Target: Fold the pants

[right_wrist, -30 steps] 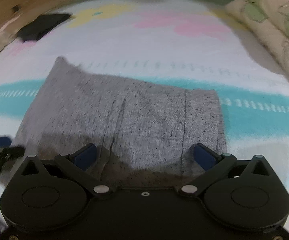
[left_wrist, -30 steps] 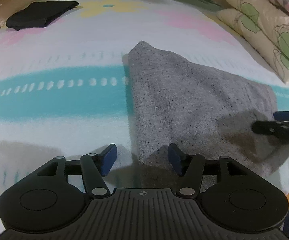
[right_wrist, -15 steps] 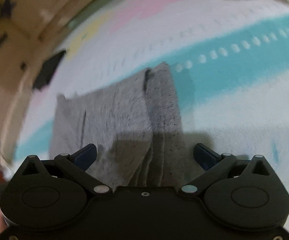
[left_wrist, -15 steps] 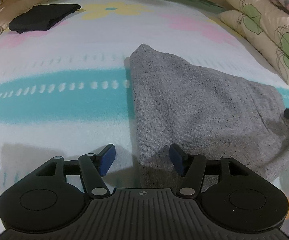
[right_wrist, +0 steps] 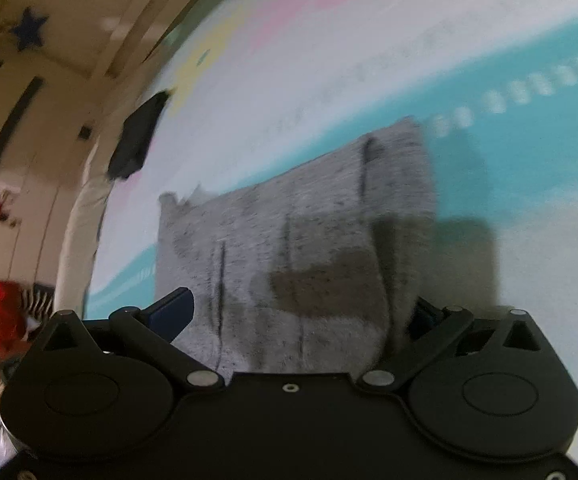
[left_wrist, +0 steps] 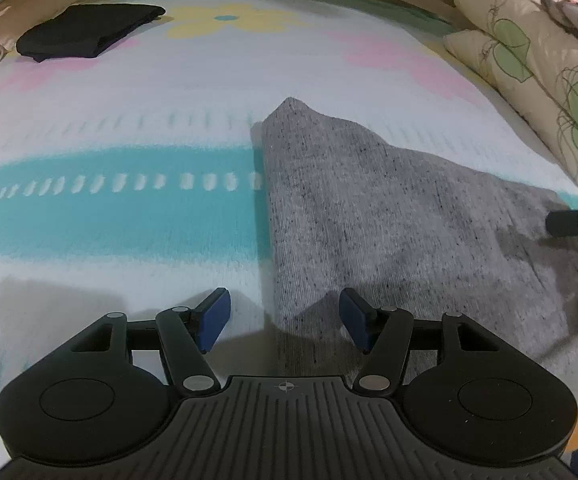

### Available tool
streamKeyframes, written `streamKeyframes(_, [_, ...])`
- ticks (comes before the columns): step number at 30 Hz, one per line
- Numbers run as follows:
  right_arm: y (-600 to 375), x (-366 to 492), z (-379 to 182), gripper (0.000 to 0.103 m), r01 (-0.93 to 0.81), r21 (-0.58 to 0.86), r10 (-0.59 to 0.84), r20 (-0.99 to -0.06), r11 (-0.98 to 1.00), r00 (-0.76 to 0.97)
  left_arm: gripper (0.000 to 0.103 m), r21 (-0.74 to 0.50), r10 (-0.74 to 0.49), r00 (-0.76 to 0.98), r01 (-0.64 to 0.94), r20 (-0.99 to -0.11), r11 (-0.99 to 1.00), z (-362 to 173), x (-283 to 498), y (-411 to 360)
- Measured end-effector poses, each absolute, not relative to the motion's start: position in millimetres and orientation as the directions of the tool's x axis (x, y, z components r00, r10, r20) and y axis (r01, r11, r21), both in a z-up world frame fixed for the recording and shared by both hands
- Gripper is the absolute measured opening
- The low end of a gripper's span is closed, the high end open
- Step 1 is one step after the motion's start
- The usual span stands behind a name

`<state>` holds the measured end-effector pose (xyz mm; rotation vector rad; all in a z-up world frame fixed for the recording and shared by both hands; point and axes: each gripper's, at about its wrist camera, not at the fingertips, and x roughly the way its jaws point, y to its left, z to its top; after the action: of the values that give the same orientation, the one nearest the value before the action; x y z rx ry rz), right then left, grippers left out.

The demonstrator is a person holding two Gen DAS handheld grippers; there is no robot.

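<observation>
two grippers work over a patterned bedspread (left_wrist: 129, 92). far left lies a folded black garment (left_wrist: 89, 34). the left gripper (left_wrist: 285, 320) hovers with fingers spread, straddling the near left edge of the folded grey pants (left_wrist: 369, 208), which lie flat on the turquoise stripe. the right gripper (right_wrist: 301, 320) has its fingers spread wide around the pants' near corner (right_wrist: 309, 248). pillows (left_wrist: 537, 80) sit far right.

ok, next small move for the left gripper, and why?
Probably ease the left gripper forward and close on the gray pants edge: its jaws are open astride that edge, gripping nothing, while the right gripper, also open, has cloth between its fingers.
</observation>
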<state>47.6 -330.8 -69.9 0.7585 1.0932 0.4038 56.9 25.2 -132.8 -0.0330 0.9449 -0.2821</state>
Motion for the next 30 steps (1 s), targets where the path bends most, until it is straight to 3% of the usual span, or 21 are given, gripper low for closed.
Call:
streamKeyframes(8, [-334, 54, -71, 0.103, 0.013, 0.746, 0.69, -0.622, 0.666, 0.371, 0.063, -0.169, -0.281, 0.565, 0.243, -0.776, 0.955, -136, 66, 27])
streamKeyframes(20, [-338, 49, -74, 0.103, -0.013, 0.762, 0.703, -0.591, 0.648, 0.397, 0.068, -0.348, -0.429, 0.537, 0.251, -0.726, 0.903, -139, 95, 22])
streamKeyframes(30, [-335, 48, -76, 0.103, -0.014, 0.769, 0.701, -0.575, 0.639, 0.422, 0.072, -0.411, -0.513, 0.484, 0.308, -0.709, 0.858, -142, 93, 9])
